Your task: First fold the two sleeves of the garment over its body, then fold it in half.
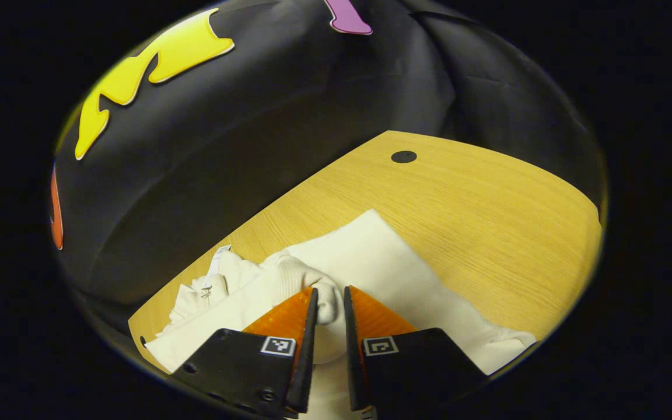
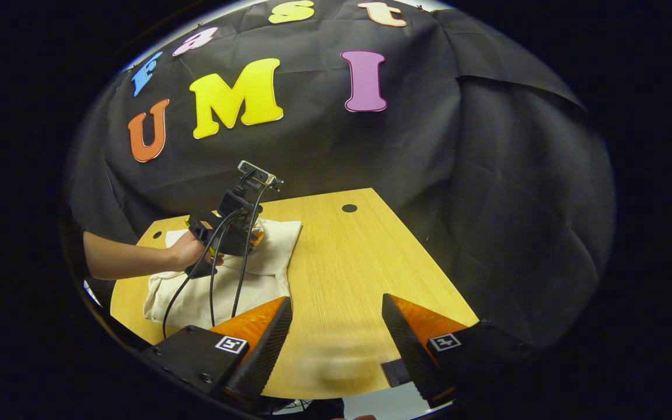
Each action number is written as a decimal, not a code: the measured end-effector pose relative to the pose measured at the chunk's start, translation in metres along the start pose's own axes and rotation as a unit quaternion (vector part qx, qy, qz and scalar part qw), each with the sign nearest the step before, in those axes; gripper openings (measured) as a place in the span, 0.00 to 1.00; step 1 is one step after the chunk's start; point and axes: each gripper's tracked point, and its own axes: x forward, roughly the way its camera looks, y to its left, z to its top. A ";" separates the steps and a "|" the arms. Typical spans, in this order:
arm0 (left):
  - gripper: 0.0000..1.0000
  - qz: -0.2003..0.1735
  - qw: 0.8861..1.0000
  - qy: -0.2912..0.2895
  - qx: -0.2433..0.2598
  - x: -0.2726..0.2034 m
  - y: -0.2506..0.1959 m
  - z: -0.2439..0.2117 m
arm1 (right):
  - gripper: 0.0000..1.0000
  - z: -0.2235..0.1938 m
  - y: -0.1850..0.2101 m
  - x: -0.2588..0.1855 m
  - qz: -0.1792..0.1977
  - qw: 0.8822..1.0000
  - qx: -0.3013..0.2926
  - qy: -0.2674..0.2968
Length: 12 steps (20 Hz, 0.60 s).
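The left tool [image 1: 330, 303] pinches a ribbed sleeve cuff [image 1: 325, 297] over the garment [image 2: 266, 256]. The right tool [image 2: 336, 318] hovers wide above the tabletop [image 2: 347, 262], beside the garment.

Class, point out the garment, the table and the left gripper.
garment [image 1: 371, 251]: left gripper view, flat body panel.
table [image 2: 342, 274]: right gripper view, bare wooden top.
left gripper [image 1: 330, 303]: left gripper view, between fingertips pinching cloth.

The left gripper view looks down close over the cream cloth garment [image 1: 371, 262]; the right gripper view faces both it [image 2: 266, 274] and the light wooden table [image 2: 342, 280] from farther back.
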 end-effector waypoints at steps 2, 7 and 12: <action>0.51 -0.007 1.000 -0.025 -0.003 -0.012 -0.005 0.015 | 0.97 0.003 0.006 0.003 0.008 1.000 -0.004 -0.001; 0.80 -0.002 0.996 -0.079 -0.045 -0.067 -0.001 0.035 | 0.96 0.029 0.029 0.019 0.035 0.999 -0.026 -0.026; 0.88 0.032 0.985 -0.124 -0.116 -0.153 0.031 0.037 | 0.94 0.054 0.068 0.035 0.075 0.995 -0.037 -0.050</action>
